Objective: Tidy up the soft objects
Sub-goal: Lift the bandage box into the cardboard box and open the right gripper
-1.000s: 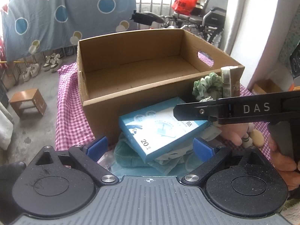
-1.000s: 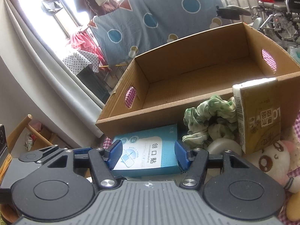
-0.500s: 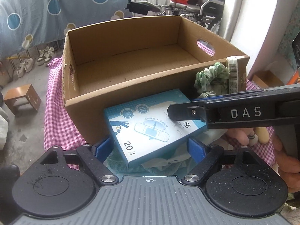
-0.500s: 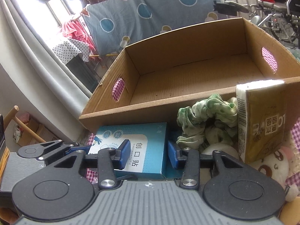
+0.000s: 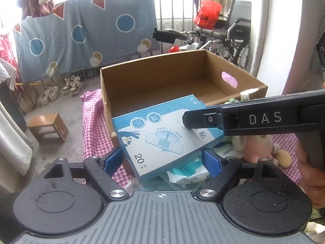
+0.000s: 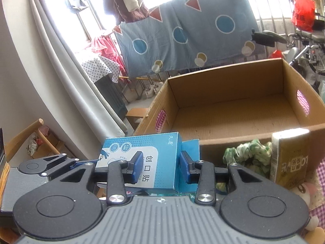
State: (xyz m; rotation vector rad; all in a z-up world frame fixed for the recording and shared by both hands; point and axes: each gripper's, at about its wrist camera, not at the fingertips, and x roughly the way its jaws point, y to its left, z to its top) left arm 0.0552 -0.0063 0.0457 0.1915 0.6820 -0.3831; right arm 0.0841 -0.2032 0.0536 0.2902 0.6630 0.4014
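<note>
The blue plaster box is now off the pile and in the air, tilted, its far end raised level with the near rim of the cardboard box; a second ago it lay flat on the soft things in front of that wall. The right gripper has closed in from a wider gap and its fingers now press the box's two long sides, so the right hand carries it. The left gripper has narrowed a little but stays well open: its blue fingers stand either side of the box's near end, and whether they touch it I cannot tell; it looks like a steadying frame rather than a grip. Left on the checked cloth of the bench are a pale wipes packet under the lifted box, a green scrunchie, a brown drink carton leaning on the cardboard wall, and a pink plush toy. The cardboard box is empty, so sorting has barely begun. The lift probably means this item goes over the rim first, and the rim is just ahead.
</note>
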